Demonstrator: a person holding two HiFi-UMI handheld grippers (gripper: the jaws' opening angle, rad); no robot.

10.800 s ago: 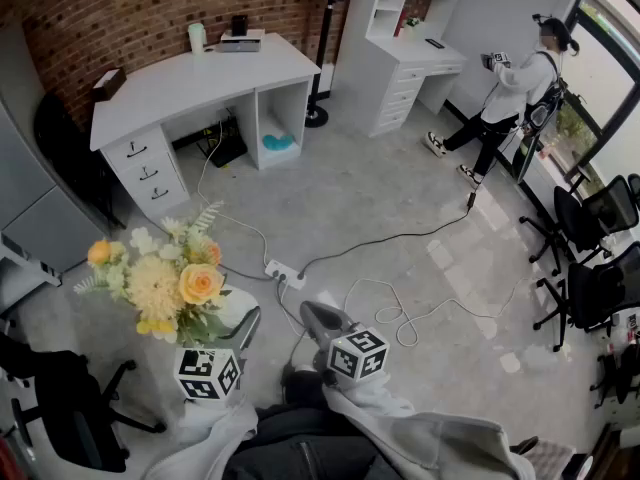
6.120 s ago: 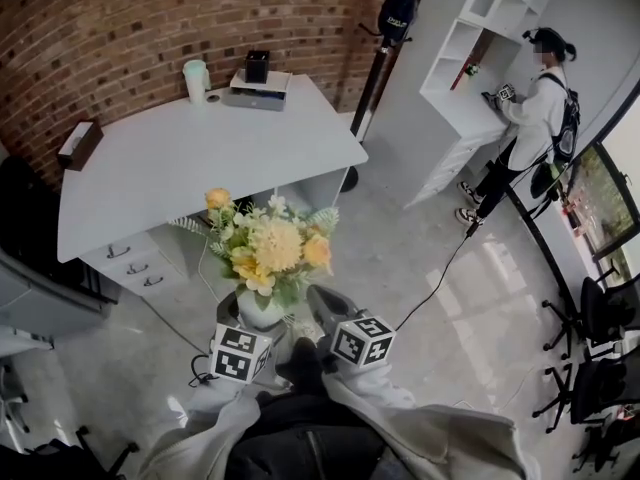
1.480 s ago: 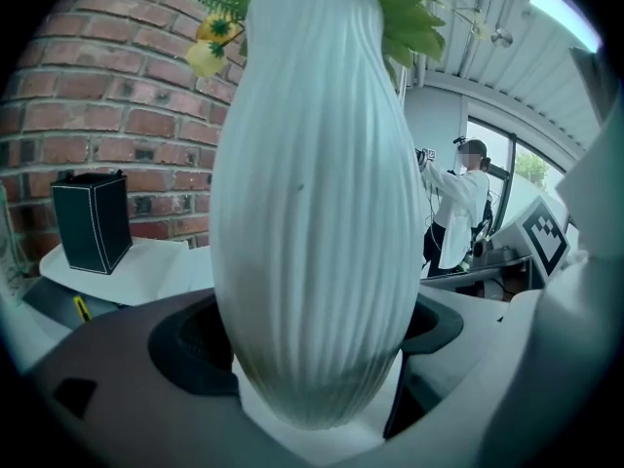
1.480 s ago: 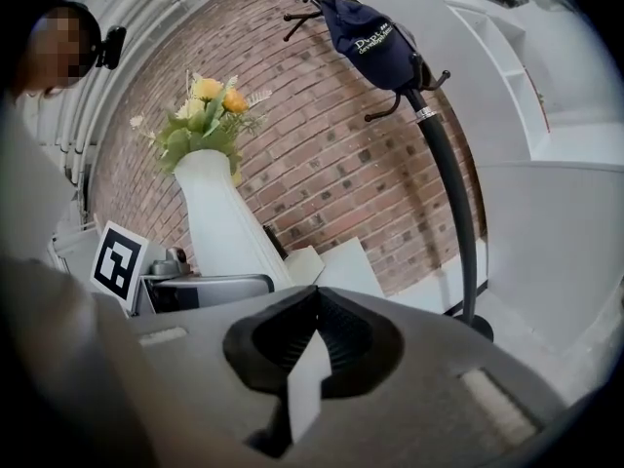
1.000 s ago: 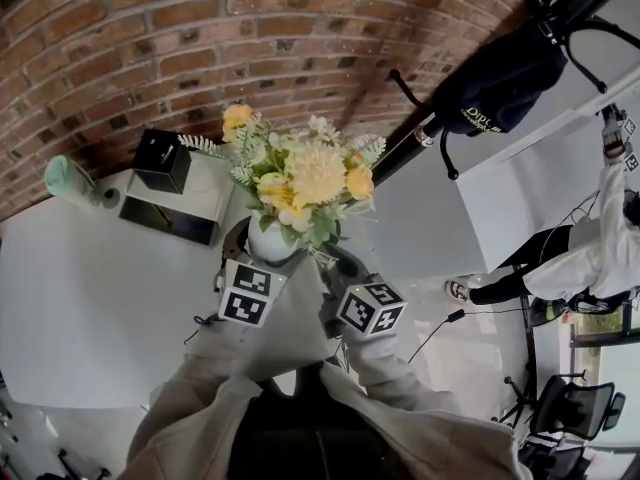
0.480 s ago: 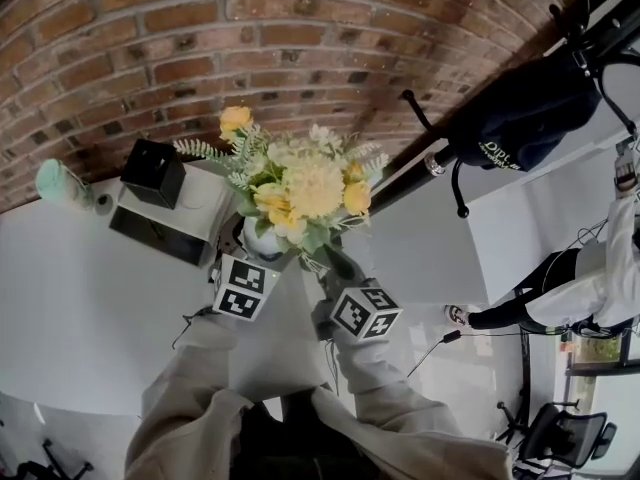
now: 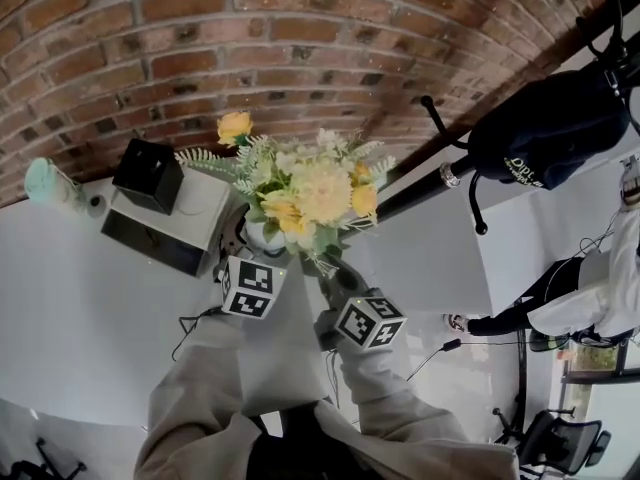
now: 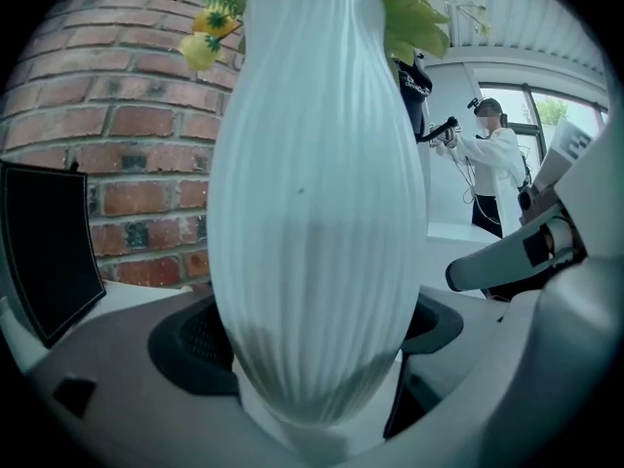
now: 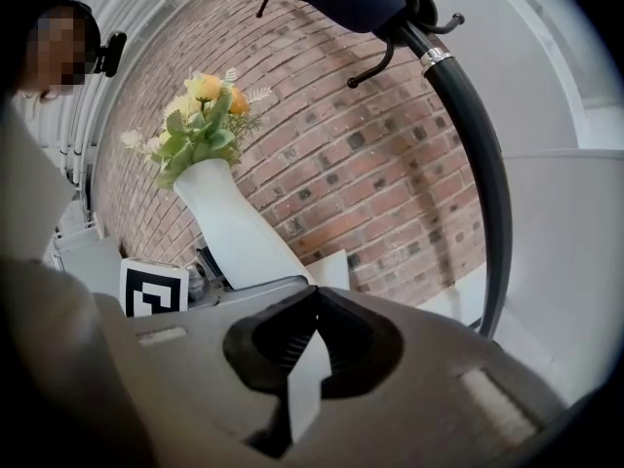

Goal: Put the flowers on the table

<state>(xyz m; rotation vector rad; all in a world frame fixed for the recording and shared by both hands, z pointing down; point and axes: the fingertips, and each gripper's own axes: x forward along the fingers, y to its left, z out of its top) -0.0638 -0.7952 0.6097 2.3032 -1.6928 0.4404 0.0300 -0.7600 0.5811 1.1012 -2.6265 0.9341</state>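
Clamping the vase (image 8: 312, 183) low on its body, the left gripper (image 8: 307, 364) holds the flowers (image 7: 305, 193) upright over the table (image 7: 80, 308); the right gripper (image 9: 312, 344) sits alongside, clenched on nothing.

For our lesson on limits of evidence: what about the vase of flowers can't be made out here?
Base of the vase: left gripper view, hidden by the left claw gripping it; contact with the table cannot be told.
Its body: head view, mostly covered by flowers.
Flower tops: left gripper view, cut off by the top edge.
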